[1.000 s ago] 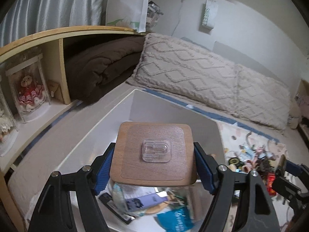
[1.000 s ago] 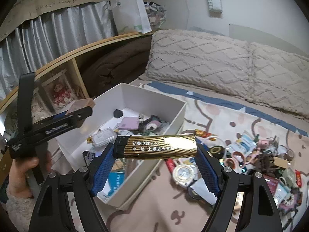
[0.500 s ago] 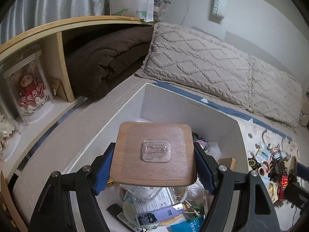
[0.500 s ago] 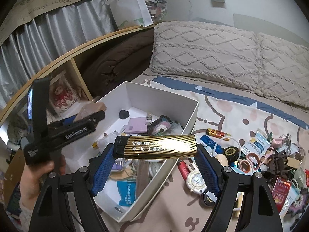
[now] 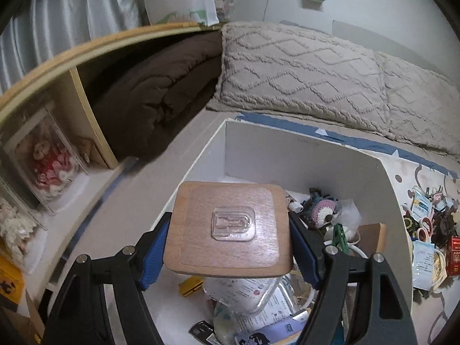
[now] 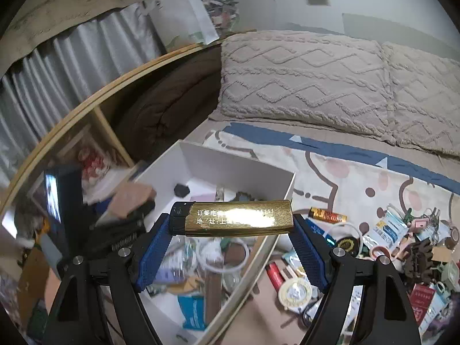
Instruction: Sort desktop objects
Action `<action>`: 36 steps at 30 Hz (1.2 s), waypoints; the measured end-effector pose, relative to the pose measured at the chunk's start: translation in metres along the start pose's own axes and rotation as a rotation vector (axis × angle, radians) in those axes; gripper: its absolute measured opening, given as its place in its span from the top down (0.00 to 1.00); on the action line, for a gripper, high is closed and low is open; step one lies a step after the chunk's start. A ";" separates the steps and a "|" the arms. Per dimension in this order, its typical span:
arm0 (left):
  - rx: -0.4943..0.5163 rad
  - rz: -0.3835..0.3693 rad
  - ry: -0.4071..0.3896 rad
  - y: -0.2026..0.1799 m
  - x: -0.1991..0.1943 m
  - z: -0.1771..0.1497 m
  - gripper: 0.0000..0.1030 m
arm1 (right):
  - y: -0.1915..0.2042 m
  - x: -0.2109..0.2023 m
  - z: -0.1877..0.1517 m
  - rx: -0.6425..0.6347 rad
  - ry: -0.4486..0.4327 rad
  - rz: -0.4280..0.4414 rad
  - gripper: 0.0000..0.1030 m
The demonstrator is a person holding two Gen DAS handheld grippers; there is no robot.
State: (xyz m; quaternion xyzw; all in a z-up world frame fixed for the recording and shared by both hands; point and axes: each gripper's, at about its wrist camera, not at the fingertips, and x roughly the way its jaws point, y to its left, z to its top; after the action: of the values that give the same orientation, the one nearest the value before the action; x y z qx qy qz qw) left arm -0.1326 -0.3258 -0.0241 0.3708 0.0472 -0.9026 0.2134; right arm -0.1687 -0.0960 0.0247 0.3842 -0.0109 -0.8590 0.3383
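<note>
My left gripper (image 5: 230, 230) is shut on a square wooden plate (image 5: 230, 227) with a clear plastic hook stuck on it, held above the white box (image 5: 302, 155). The box holds several small items. My right gripper (image 6: 231, 222) is shut on a gold lighter (image 6: 233, 220) with a black cap, held crosswise over the right rim of the white box (image 6: 230, 164). The left gripper with the wooden plate (image 6: 132, 201) shows blurred at the left of the right wrist view.
A heap of small desktop items (image 6: 402, 238) lies on the patterned sheet right of the box. Beige pillows (image 6: 302, 83) and a brown blanket (image 5: 155, 95) lie behind. A wooden shelf (image 5: 86, 109) with a boxed doll (image 5: 49, 161) stands at the left.
Both grippers have moved forward and left over the box, each still holding its item. The box now fills more of both views.
</note>
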 end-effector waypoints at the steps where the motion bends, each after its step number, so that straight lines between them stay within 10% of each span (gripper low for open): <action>1: -0.008 -0.013 0.010 0.002 0.002 0.000 0.26 | 0.000 0.003 0.004 0.010 0.003 0.007 0.20; 11: 0.006 -0.026 0.090 -0.003 0.015 -0.005 0.26 | 0.022 0.040 0.028 0.013 0.070 0.038 0.20; 16: -0.044 -0.056 0.066 0.005 0.010 -0.004 0.08 | 0.035 0.063 0.031 0.009 0.110 0.037 0.20; 36: -0.129 -0.098 -0.067 0.045 -0.032 0.000 0.08 | 0.058 0.177 0.030 0.066 0.333 -0.035 0.21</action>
State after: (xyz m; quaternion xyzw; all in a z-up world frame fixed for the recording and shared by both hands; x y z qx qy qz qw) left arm -0.0935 -0.3548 0.0013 0.3232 0.1164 -0.9189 0.1940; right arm -0.2395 -0.2520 -0.0538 0.5322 0.0238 -0.7884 0.3077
